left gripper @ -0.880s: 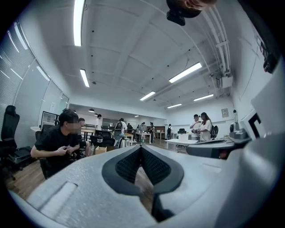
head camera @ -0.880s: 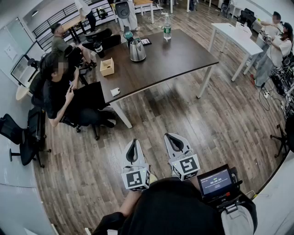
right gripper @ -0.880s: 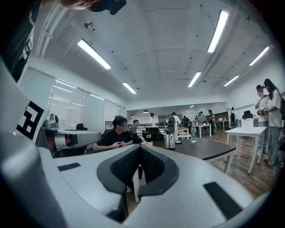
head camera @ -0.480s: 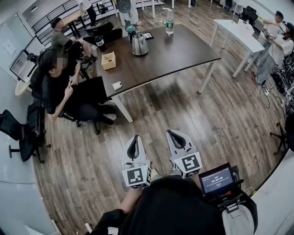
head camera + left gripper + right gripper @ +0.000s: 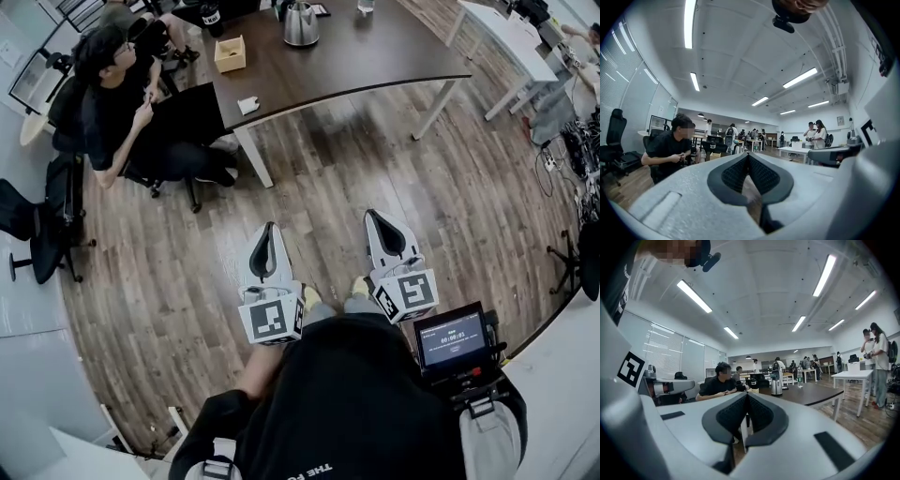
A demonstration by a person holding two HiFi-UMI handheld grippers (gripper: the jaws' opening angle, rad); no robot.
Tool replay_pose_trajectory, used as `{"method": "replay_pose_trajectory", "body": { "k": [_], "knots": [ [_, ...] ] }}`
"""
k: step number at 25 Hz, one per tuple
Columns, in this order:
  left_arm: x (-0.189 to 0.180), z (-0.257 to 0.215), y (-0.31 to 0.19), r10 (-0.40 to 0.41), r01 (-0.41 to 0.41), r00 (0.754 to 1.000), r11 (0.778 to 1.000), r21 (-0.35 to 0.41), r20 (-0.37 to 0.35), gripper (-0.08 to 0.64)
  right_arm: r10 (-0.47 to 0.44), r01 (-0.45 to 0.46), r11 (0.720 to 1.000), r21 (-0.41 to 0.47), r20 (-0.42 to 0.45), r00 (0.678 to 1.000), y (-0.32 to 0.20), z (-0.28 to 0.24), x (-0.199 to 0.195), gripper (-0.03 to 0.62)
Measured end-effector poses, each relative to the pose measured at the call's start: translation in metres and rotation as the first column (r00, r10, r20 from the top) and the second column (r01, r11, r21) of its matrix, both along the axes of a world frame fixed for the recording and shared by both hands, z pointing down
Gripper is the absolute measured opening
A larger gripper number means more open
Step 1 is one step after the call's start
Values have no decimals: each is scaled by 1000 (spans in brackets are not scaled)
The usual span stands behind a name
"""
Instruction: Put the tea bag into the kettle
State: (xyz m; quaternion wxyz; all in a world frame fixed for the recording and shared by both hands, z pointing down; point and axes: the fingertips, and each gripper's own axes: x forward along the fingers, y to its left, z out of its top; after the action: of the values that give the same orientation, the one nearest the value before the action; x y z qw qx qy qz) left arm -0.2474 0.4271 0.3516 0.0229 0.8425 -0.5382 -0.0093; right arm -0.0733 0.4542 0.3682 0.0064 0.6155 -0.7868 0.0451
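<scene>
A steel kettle (image 5: 302, 25) stands at the far side of the dark table (image 5: 375, 66), well ahead of both grippers. On the table's near left corner lies a small white packet (image 5: 248, 105), maybe the tea bag. My left gripper (image 5: 266, 229) and right gripper (image 5: 373, 217) hang side by side over the wooden floor, far short of the table. Each is shut with nothing between its fingers. The right gripper view shows the kettle (image 5: 776, 386) on the table (image 5: 813, 393) beyond the shut right gripper (image 5: 747, 397). The left gripper (image 5: 748, 156) points past a seated person.
A small wooden box (image 5: 231, 53) sits on the table near the kettle, and a water bottle (image 5: 800, 378) stands further right. A person in black (image 5: 117, 103) sits on a chair at the table's left end. White tables (image 5: 502, 37) and standing people (image 5: 875, 357) are to the right.
The table and kettle have slid toward the top of the head view, the kettle now at the edge. Both grippers sit a little higher in the view and stay shut.
</scene>
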Motion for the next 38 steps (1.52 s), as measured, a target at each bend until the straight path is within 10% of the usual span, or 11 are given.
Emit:
{"method": "replay_pose_trajectory", "body": {
  "k": [18, 38],
  "knots": [
    [-26, 5, -14, -59, 59, 998, 998, -3, -12, 3, -44, 45, 999, 5, -35, 998, -25, 5, -20, 5],
    [116, -13, -153, -57, 57, 996, 998, -3, 75, 3, -60, 60, 997, 49, 10, 998, -168, 0, 111, 5]
  ]
}}
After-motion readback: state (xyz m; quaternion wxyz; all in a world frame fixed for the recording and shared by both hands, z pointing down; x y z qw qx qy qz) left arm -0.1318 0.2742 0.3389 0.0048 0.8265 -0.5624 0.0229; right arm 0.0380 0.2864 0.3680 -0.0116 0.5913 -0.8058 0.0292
